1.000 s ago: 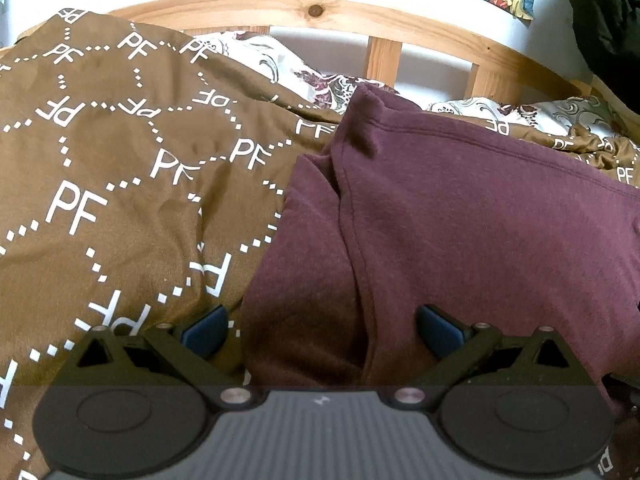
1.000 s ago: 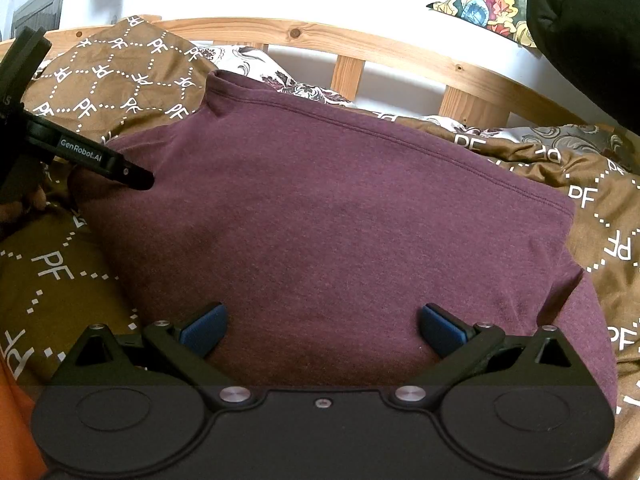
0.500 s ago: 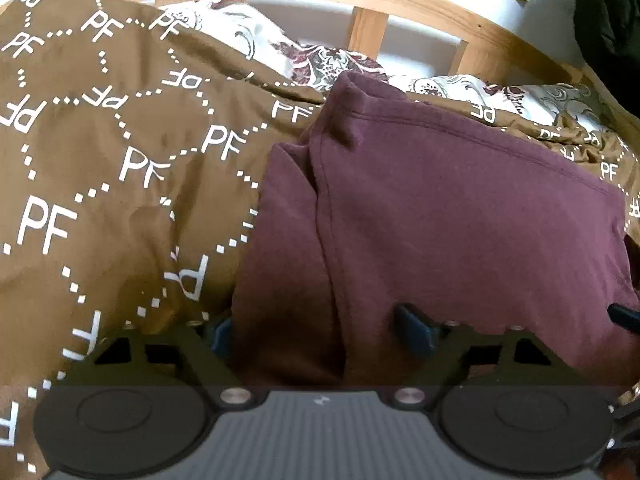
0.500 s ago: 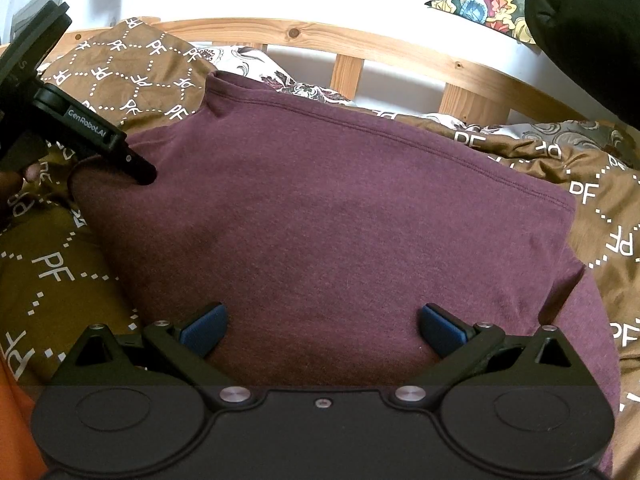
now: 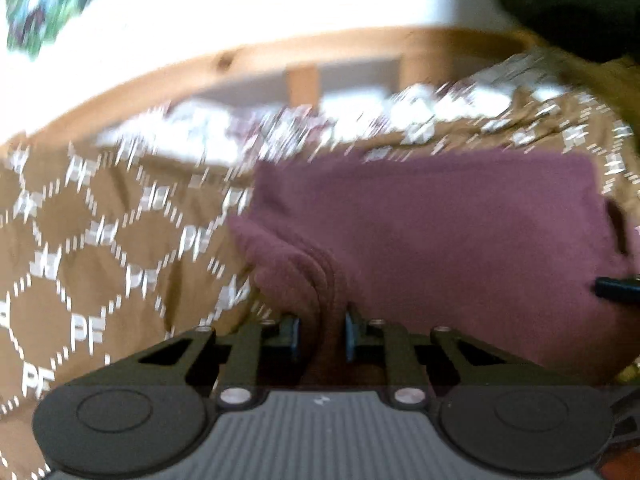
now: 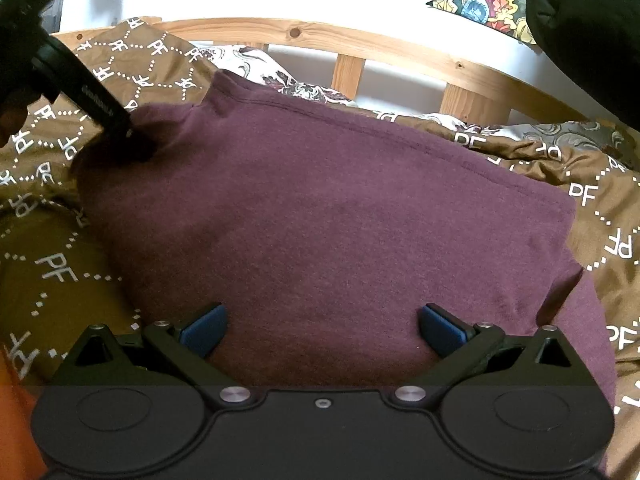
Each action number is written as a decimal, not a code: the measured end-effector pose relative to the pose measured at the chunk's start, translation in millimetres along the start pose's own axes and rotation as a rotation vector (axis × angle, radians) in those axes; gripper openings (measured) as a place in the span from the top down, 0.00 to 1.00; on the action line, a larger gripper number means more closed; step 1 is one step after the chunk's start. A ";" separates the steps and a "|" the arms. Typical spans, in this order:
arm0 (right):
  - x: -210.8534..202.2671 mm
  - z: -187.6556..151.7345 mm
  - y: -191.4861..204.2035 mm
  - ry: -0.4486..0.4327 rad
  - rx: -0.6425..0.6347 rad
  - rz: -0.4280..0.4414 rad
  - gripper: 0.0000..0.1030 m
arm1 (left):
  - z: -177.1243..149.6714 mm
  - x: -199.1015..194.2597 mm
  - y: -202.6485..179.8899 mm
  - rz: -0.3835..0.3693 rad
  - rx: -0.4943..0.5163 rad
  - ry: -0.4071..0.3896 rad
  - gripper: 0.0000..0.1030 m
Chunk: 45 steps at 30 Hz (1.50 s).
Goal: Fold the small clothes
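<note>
Maroon shirt (image 6: 340,216) lies spread on the brown bedspread (image 6: 52,272) with white "PF" letters, near the wooden bed rail (image 6: 360,40). The left gripper (image 5: 320,336) is squeezed tight on a bunched fold at the shirt's left edge. That view is blurry. The right gripper (image 6: 320,328) is wide apart above the shirt's near edge, its blue pads (image 6: 204,328) holding nothing. A dark coat (image 6: 584,20) hangs past the bed's far right corner.
</note>
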State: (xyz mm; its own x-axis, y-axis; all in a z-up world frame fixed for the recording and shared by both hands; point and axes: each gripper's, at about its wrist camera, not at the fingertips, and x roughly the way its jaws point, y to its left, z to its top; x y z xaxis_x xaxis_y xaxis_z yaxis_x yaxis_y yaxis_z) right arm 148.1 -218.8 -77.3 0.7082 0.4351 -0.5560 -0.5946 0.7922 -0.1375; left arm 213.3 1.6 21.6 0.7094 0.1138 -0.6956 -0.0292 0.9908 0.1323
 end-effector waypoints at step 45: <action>-36.4 9.9 -114.1 -0.136 0.264 -0.311 0.01 | 22.2 -10.4 -19.6 -0.345 -0.314 0.046 0.13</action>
State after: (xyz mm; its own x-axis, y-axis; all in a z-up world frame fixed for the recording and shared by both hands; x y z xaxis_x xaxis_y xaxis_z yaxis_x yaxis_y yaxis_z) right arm 194.0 -320.8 -33.2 0.8927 0.1964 -0.4055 -0.2392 0.9693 -0.0571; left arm 222.1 -20.7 41.9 0.6834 -0.2305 -0.6927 -0.0134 0.9447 -0.3275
